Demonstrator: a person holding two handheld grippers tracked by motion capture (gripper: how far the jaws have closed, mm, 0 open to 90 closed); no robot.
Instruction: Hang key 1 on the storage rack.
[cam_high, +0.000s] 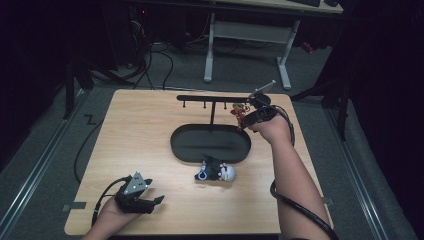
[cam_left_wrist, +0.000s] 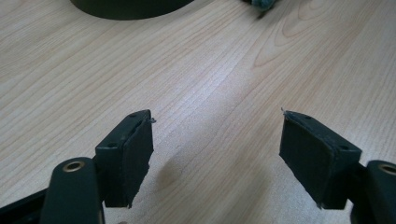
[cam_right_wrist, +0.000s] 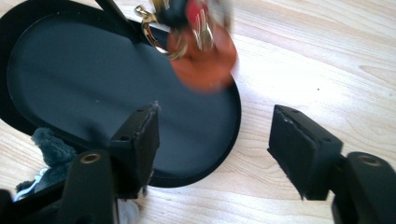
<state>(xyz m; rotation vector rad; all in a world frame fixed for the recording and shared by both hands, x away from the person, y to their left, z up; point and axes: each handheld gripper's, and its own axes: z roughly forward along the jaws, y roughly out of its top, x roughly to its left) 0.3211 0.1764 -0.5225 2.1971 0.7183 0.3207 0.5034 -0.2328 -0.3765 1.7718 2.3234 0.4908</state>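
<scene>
The work in hand looked like hanging keychains on the black hook stand (cam_high: 212, 98) whose post rose from an oval black tray (cam_high: 210, 143) in the middle of the wooden table (cam_high: 150, 145). The right gripper (cam_high: 248, 114) was up at the right end of the stand's bar, beside a red and gold keychain (cam_high: 238, 113) that appeared to dangle there; in the right gripper view that keychain (cam_right_wrist: 201, 51) hung blurred above the tray (cam_right_wrist: 93, 74), ahead of the jaws, which stood wide apart with nothing between them. By that reading the first keychain had been let go on a hook, though whether its ring sat fully over the hook was too small to tell. A second keychain, a dark plush toy (cam_high: 216, 171) with a white part, lay on the table just in front of the tray. The left gripper (cam_high: 150, 202) rested near the front left edge, its jaws wide and empty over bare wood. The next move probably called for drawing the right gripper back clear of the bar without knocking the hanging charm, then reaching down for the plush toy by its ring.
</scene>
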